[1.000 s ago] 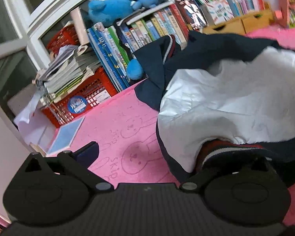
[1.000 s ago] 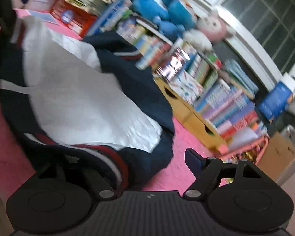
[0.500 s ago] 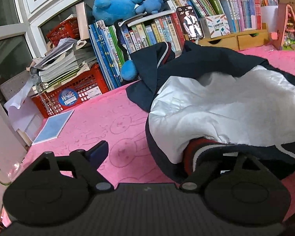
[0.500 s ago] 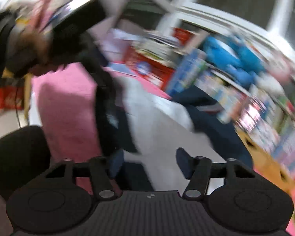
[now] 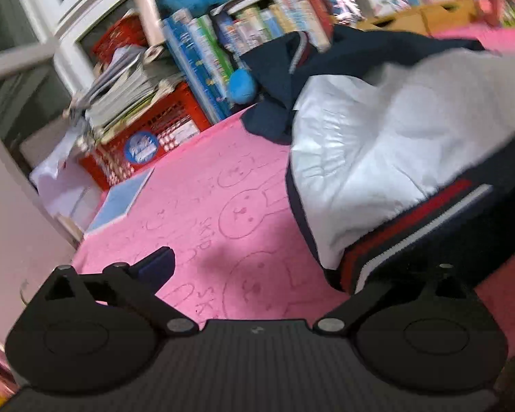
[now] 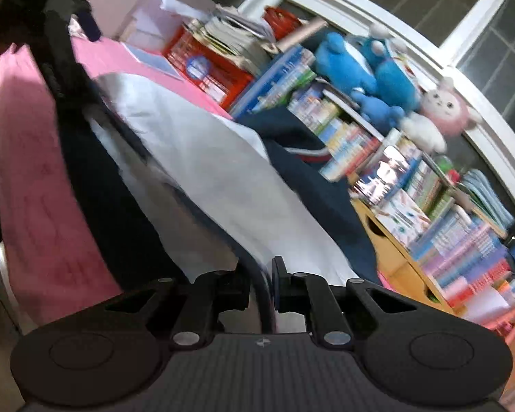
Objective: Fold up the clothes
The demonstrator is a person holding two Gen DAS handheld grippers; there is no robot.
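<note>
I am working both grippers at the near edge of a navy jacket (image 5: 377,158), which is lying lining-up on the pink bedspread (image 5: 202,206), its white lining (image 6: 223,171) spreading away toward the row of books (image 6: 292,82) and the blue plush toys (image 6: 360,65) on the far side. My right gripper (image 6: 261,285) is sitting with its jaws together, clamped on the jacket's near edge, dark cloth running up between the pads. My left gripper (image 5: 257,267) is opening, its jaws standing wide apart with nothing between them; the left finger (image 5: 154,267) is hovering over bare pink cover while the right one is sitting under the red-and-white striped hem (image 5: 405,233). As I judge it, I am setting up a two-point hold before folding. To do it well, I am thinking the left jaws should be slid onto the striped hem and closed on both layers, then both corners carried together at an even height so the slippery lining is not bunching.
</note>
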